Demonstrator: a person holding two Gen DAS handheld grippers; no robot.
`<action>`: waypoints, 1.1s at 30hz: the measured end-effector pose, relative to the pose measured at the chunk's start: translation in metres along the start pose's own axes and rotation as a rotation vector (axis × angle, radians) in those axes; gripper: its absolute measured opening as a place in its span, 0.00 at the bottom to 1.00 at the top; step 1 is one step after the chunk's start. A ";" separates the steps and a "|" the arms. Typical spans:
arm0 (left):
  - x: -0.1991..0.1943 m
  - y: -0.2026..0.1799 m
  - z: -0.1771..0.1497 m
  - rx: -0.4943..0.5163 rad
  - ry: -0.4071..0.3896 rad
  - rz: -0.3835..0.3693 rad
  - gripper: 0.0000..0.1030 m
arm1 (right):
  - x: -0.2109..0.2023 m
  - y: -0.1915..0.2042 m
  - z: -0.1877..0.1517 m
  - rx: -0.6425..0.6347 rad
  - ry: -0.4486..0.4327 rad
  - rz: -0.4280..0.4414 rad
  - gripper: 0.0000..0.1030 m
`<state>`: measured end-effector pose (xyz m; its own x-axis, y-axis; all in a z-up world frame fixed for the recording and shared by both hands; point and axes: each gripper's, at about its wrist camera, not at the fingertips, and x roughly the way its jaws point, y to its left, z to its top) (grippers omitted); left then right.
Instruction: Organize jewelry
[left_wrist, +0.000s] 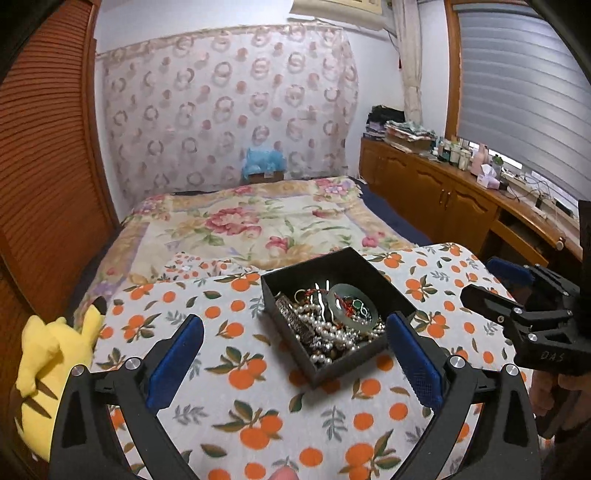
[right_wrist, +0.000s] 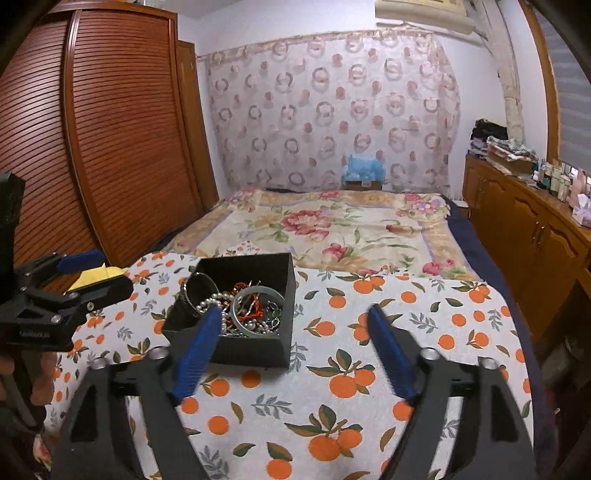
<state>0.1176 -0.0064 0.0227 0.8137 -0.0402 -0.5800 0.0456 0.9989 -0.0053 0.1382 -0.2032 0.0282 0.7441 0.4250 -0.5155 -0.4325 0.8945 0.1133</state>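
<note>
Both grippers are spread wide and holding nothing. The left gripper hovers low over the orange-print cloth, its blue pads on either side of the near end of the black box. The right gripper sits over the cloth just right of the box, its left pad overlapping the box's near corner in that view.

The box stands open on the cloth and is full of tangled jewelry: a pearl strand, a pale green bangle, red beads, little rings. A yellow plush toy lies at the cloth's left edge. The floral bedspread stretches behind, and wooden cabinets line the right side.
</note>
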 end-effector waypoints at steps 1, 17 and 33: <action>-0.005 0.001 -0.003 -0.001 -0.005 0.007 0.92 | -0.003 0.001 0.000 0.002 -0.009 -0.004 0.94; -0.053 0.006 -0.022 -0.048 -0.073 0.015 0.92 | -0.052 0.028 -0.004 0.003 -0.100 -0.052 0.97; -0.076 0.017 -0.036 -0.080 -0.094 0.039 0.92 | -0.077 0.025 -0.020 0.030 -0.134 -0.095 0.97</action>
<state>0.0357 0.0140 0.0369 0.8646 0.0006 -0.5024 -0.0306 0.9982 -0.0515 0.0601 -0.2161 0.0540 0.8431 0.3510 -0.4075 -0.3429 0.9345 0.0955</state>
